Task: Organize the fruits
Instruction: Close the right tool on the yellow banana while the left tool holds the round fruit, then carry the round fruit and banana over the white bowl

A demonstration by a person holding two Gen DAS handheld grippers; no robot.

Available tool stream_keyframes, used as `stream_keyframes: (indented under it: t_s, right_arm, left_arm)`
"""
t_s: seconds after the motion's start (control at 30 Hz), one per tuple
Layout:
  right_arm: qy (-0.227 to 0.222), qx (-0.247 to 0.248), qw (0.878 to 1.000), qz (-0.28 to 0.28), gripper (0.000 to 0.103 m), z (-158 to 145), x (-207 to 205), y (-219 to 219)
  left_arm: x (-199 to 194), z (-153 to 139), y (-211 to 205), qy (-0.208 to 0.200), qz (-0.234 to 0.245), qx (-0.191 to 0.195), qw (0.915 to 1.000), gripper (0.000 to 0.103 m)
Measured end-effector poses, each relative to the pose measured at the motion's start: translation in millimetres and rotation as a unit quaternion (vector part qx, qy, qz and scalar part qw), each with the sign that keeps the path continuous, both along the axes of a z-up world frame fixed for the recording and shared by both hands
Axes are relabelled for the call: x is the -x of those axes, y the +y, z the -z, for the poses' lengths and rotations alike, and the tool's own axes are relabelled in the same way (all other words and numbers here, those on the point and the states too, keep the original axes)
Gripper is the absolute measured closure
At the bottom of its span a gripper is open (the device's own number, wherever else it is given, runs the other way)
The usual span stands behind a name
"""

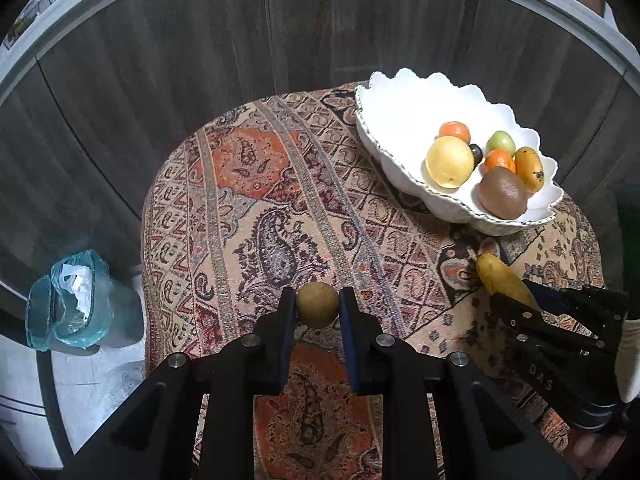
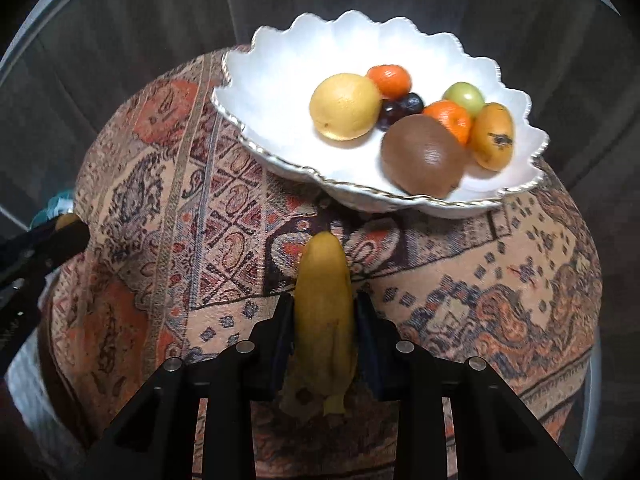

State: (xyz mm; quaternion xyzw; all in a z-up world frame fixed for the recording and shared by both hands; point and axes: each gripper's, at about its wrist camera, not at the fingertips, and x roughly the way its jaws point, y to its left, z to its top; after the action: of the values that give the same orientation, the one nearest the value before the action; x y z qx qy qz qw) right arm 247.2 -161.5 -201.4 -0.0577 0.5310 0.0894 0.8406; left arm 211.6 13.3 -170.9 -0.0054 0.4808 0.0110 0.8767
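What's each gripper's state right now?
Left gripper: shut on the small round brown fruit.
Right gripper: shut on the long yellow banana.

Patterned tablecloth [image 1: 260, 208] under white bowl [image 1: 400, 120].

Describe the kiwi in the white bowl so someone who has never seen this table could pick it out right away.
Find the scalloped white bowl on the patterned tablecloth. Its fruit is clustered at one end, and the kiwi lies at the near rim of that cluster, beside the two small oranges. It is the only dull brown fruit there, oval, and larger than everything but the yellow lemon.
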Motion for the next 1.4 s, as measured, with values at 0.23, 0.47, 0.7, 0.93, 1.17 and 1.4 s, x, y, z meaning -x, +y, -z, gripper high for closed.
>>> stream_keyframes:
  t_s: [0.23, 0.47, 0.7, 0.93, 1.17, 1.4]
  right_arm:
    - [-0.021, -0.012, 0.999, 0.026, 0.071, -26, 14, -15]
    - [-0.048, -0.021, 0.998, 0.046, 0.071, -53, 20, -19]
    - [-0.076, -0.031, 0.995, 0.06, 0.071, -80, 19, -26]
    - [-0.1, -0.04, 0.991, 0.074, 0.071, -104, 13, -36]
    - [-0.119, -0.048, 0.988, 0.081, 0.072, -120, 1, -40]
    - [-0.13, -0.051, 0.987, 0.084, 0.072, -128, -22, -40]
  left_arm:
    - [4, -14, -7, -0.014, 0.01, 0.002, 0.9998, 0.081]
    - [3, -34, -17, -0.032, 0.027, 0.007, 0.9991, 0.081]
    - [-5, -58, -29, -0.056, 0.046, 0.011, 0.9973, 0.081]
    - [-21, -81, -41, -0.079, 0.061, 0.01, 0.9949, 0.081]
    - [-44, -95, -47, -0.093, 0.072, 0.012, 0.993, 0.081]
    - [-73, -102, -51, -0.099, 0.08, 0.014, 0.9918, 0.081]
